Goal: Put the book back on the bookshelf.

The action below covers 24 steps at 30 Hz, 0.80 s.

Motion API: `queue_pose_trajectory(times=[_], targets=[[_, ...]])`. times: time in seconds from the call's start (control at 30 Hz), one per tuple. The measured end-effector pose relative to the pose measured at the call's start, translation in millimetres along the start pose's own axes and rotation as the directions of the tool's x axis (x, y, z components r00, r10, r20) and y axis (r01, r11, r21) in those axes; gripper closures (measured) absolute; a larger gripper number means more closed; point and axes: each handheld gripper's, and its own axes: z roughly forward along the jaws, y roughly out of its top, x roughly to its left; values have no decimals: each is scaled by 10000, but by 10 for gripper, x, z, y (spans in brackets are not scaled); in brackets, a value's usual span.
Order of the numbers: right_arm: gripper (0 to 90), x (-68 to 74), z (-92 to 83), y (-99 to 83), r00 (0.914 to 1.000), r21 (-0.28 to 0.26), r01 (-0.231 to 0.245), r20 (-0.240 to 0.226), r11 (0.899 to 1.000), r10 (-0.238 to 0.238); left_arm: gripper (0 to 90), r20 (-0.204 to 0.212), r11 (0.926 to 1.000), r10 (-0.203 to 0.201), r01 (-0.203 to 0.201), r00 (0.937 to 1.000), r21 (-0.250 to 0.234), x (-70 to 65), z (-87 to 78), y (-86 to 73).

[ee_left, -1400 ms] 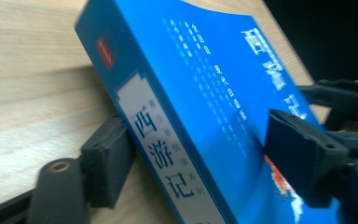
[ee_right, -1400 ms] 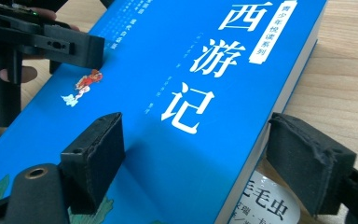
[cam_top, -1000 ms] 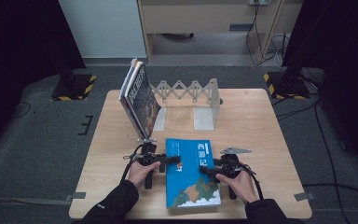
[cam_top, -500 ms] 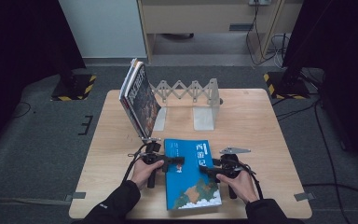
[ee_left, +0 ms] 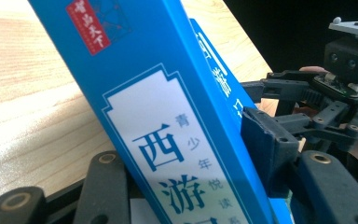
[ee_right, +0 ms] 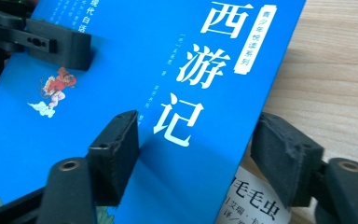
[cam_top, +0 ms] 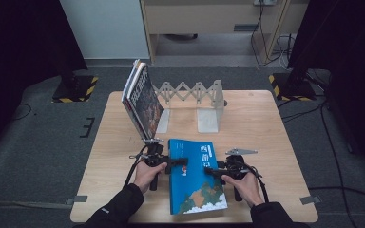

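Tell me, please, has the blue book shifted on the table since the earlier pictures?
No. The blue book lies in the same spot below the metal bookend, both grippers at its edges, their jaws having just been closing.

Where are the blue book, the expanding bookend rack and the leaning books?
blue book [cam_top: 195,183]: high view, middle of its cover.
expanding bookend rack [cam_top: 210,116]: high view, right end plate.
leaning books [cam_top: 145,102]: high view, front cover.

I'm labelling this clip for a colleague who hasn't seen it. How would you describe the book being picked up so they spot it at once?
On the light wooden table, look at the near edge, between the person's two hands. There lies the bright blue paperback book, flat, with white Chinese title characters; unlike the darker books leaning upright against the grey accordion rack, it lies face up.
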Motion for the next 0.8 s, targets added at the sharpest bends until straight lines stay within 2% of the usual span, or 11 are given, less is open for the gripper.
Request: queue_pose_trajectory(times=[0.23,0.37,0.8], targets=[[472,0,-70,65,10000,-310,-16,52,9995,18,500,-96,9988,424,-426,9991,-226,-76,-63,64],[523,22,-119,106,9998,-633,203,75,9978,-199,510,-167,9977,559,-565,9983,-373,-115,-104,103],[601,74,-251,261,9982,-1601,588,18,9854,-593,560,-9,9894,770,-765,9970,-1235,-229,-237,245]])
